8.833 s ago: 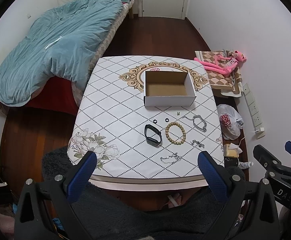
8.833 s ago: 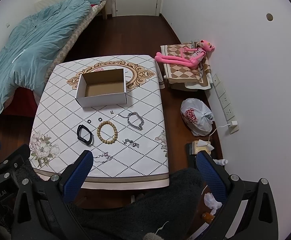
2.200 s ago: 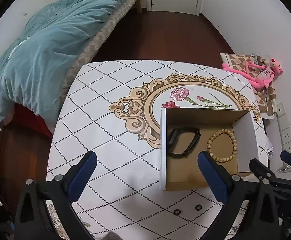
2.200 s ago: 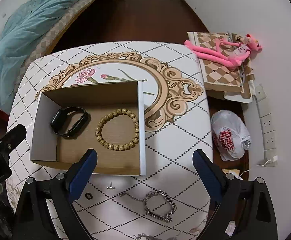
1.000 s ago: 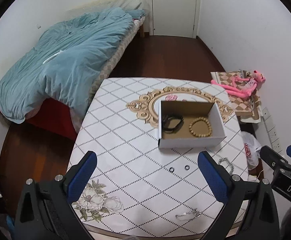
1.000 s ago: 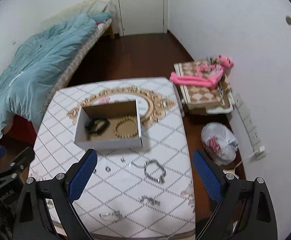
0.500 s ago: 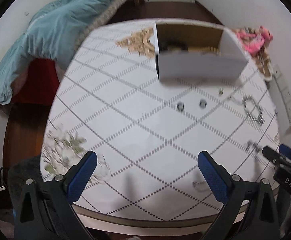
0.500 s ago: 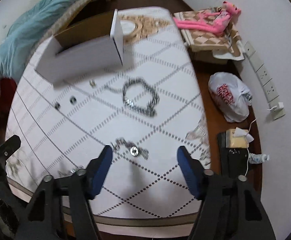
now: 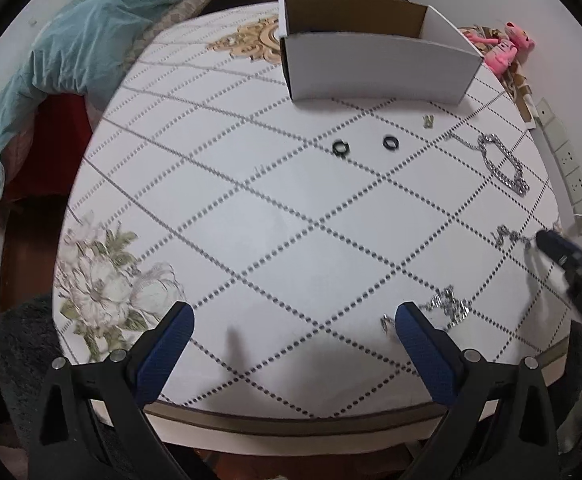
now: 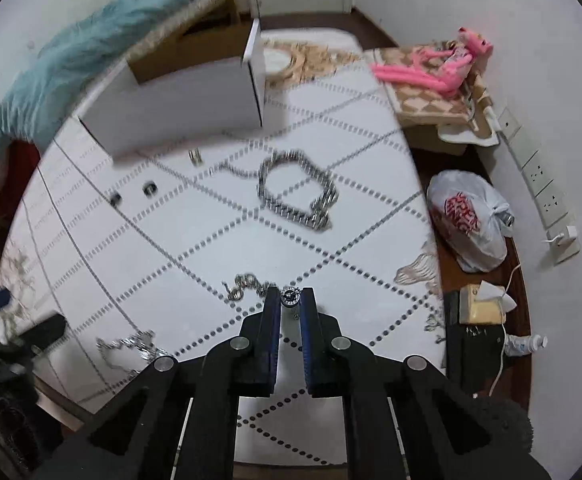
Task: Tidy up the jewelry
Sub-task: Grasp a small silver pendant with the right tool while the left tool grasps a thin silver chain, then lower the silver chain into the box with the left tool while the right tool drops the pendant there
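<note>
My right gripper (image 10: 290, 297) is shut on the round charm end of a small silver chain (image 10: 247, 283) lying on the table; it also shows in the left wrist view (image 9: 511, 236). My left gripper (image 9: 291, 320) is open and empty above the table's front edge. A white cardboard box (image 9: 375, 64) stands at the back, its inside hidden. Two black rings (image 9: 341, 147) (image 9: 390, 142), a small earring (image 9: 427, 121), a thick silver chain bracelet (image 10: 297, 192) and another thin silver chain (image 9: 447, 304) lie on the table.
The table (image 9: 251, 220) has a white diamond-pattern cloth. A bed with a teal duvet (image 9: 71, 48) is to the left. A pink plush toy (image 10: 431, 68), a white plastic bag (image 10: 467, 220) and wall sockets (image 10: 539, 176) are to the right.
Both grippers dropped from high above the box to low over the table. My right gripper closed from open onto the small silver chain's charm.
</note>
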A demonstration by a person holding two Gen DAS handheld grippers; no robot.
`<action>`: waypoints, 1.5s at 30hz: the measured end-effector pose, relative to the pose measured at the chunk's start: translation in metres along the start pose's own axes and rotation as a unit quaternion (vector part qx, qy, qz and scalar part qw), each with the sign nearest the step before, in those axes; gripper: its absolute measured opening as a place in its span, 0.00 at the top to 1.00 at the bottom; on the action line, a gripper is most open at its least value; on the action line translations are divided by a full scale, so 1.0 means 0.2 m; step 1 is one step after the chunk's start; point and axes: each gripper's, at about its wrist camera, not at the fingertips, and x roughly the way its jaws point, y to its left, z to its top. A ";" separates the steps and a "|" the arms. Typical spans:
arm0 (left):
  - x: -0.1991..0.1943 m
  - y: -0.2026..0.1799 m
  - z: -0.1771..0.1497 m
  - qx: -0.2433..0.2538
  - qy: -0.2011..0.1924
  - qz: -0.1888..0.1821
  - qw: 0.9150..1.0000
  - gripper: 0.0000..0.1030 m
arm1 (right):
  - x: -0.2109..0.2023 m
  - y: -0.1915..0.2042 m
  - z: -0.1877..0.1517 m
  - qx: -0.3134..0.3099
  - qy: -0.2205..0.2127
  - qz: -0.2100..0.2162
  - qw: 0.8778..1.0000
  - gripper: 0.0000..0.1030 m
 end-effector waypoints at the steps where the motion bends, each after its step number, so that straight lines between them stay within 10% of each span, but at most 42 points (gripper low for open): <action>1: 0.00 0.00 -0.01 -0.001 0.004 -0.006 1.000 0.01 | -0.04 -0.02 0.00 0.012 -0.009 0.008 1.000 0.91; 17: 0.05 -0.04 -0.06 -0.001 0.019 -0.081 0.997 0.06 | -0.16 -0.15 0.04 0.077 -0.026 0.067 0.994 0.91; 26: 0.07 -0.19 -0.05 0.057 0.012 -0.078 0.995 0.47 | -0.14 -0.12 0.01 0.077 -0.019 0.059 0.995 0.91; 30: 0.06 -0.26 -0.05 0.093 -0.008 -0.078 0.993 0.98 | -0.14 -0.11 0.00 0.075 -0.018 0.052 0.996 0.91; 45: -0.17 0.10 0.08 -0.001 -0.060 -0.136 0.989 1.00 | -0.30 -0.06 0.09 0.073 -0.056 0.077 0.993 0.91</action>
